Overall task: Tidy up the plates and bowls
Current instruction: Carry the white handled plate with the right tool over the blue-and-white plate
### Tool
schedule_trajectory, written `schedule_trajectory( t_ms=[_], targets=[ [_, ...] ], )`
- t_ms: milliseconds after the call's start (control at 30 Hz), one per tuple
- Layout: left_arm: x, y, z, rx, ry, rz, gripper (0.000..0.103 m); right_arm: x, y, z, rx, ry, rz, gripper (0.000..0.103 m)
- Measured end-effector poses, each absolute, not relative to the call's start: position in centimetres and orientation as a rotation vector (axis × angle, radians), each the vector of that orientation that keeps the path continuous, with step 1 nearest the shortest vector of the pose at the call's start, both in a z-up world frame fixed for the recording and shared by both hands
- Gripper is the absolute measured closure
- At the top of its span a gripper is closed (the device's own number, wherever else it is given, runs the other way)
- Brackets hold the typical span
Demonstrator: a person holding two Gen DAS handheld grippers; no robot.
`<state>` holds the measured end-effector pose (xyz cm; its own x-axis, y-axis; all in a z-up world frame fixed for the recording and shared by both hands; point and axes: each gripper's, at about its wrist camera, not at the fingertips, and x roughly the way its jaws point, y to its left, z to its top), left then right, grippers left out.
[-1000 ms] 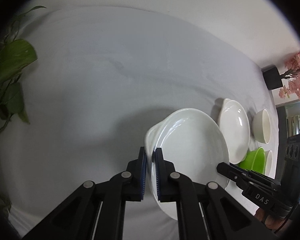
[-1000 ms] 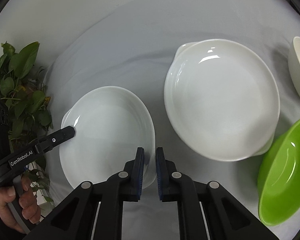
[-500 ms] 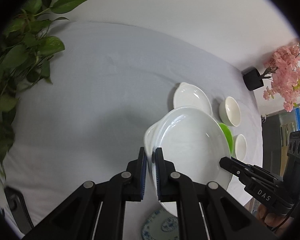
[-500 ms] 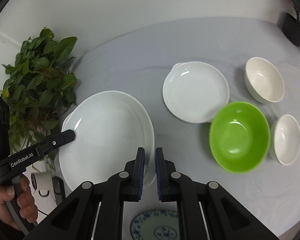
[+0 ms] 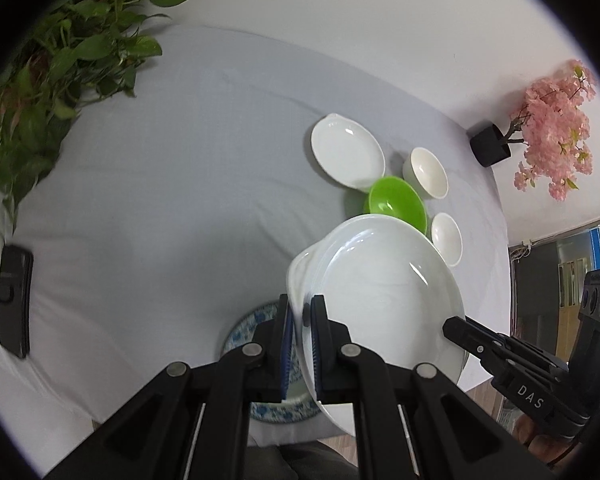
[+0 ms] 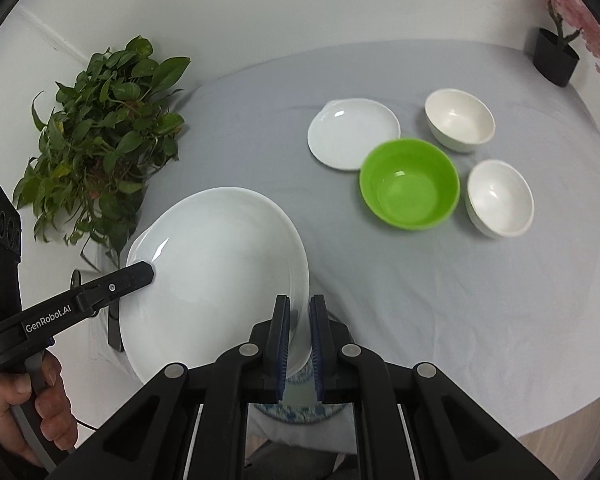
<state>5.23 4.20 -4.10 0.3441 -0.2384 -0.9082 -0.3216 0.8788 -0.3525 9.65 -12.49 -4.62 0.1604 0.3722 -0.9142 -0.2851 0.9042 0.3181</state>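
The grey table (image 6: 420,300) carries a smaller white plate (image 6: 354,134), a green bowl (image 6: 410,182) and two white bowls. Above it, the large white plate (image 6: 216,272) hangs in the air, with the left gripper (image 5: 299,344) and the right gripper (image 6: 299,344) each clamped on its rim, over a blue-patterned plate (image 5: 244,328).

The round blue-and-white patterned plate (image 5: 242,330) lay mostly hidden behind the black gripper fingers and the large white glossy plate (image 5: 380,292). That plate also covered the near rim of the bright green plastic bowl (image 5: 396,202). The pink blossom tree (image 6: 592,20) was cut off by the right wrist view's edge.
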Motion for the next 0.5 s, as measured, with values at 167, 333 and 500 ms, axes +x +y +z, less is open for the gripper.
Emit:
schedule_trajectory(
  t_ms=[167,333,500],
  targets=[
    [2.7,2.3,-4.3,-0.551,1.234,0.076,0.095,6.7,-15.2,-4.7,0.073,1.351,0.476,0.095],
    [0.6,1.3,-4.6,-0.568,1.236,0.092,0.095,4.6,-16.8,-4.4,0.056,1.347,0.484,0.096],
    [-1.3,0.8,-5.1,-0.571,1.232,0.122,0.095,2.3,-17.5,-4.7,0.043,1.366,0.497,0.096]
  ],
)
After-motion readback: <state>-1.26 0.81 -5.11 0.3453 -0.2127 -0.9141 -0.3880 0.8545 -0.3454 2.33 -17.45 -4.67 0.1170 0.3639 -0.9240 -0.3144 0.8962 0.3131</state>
